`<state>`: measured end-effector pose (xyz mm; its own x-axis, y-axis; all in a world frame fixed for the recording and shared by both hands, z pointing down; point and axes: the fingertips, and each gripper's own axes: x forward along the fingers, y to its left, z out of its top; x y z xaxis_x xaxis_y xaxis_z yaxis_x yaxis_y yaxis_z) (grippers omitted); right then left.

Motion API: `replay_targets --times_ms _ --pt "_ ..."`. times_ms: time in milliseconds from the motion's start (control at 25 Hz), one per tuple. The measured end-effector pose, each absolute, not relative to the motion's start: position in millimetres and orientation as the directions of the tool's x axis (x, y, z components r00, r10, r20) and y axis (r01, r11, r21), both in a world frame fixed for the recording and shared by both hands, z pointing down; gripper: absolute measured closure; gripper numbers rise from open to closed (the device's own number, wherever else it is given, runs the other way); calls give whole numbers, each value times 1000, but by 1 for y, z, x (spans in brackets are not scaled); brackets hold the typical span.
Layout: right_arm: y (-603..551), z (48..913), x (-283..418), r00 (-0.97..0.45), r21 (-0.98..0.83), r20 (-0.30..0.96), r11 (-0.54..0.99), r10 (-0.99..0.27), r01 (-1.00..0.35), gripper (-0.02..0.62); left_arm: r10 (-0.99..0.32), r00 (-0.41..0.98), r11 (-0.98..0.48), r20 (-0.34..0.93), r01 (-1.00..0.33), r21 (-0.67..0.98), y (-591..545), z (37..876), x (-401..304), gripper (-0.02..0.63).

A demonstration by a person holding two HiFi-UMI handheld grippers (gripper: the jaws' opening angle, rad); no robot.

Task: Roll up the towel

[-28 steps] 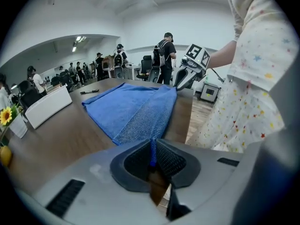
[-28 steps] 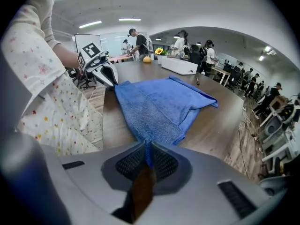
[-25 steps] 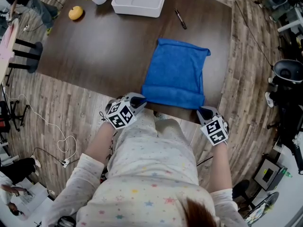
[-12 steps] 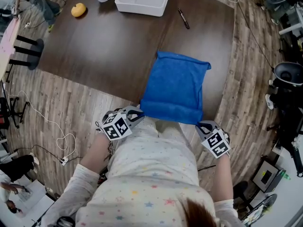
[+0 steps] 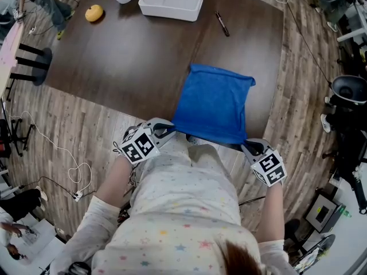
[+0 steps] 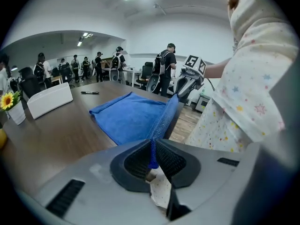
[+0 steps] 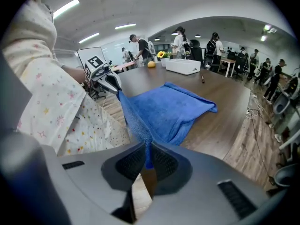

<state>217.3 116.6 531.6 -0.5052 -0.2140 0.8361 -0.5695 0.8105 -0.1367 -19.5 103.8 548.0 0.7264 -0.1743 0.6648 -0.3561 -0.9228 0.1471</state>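
Head view steeply down, gripper views along jaws, sharing towel [image 5: 215, 105]

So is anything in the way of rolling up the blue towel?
Nothing visible is in the way. The left gripper and right gripper both pinch the towel at its near edge, and its top is bare. The pen and white tray lie farther off on the table, not touching it.

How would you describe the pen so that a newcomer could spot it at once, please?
Find the dark table and the white tray at its far edge. Just right of the tray lies the pen, the only thin dark stick among rounder, bulkier things.
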Motion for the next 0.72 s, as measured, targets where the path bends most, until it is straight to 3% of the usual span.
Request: replay_targets --times_ms 720 --pt "-6 542 229 -411 6 788 675 -458 -738 543 -291 682 -884 671 -460 84 -14 550 -15 568"
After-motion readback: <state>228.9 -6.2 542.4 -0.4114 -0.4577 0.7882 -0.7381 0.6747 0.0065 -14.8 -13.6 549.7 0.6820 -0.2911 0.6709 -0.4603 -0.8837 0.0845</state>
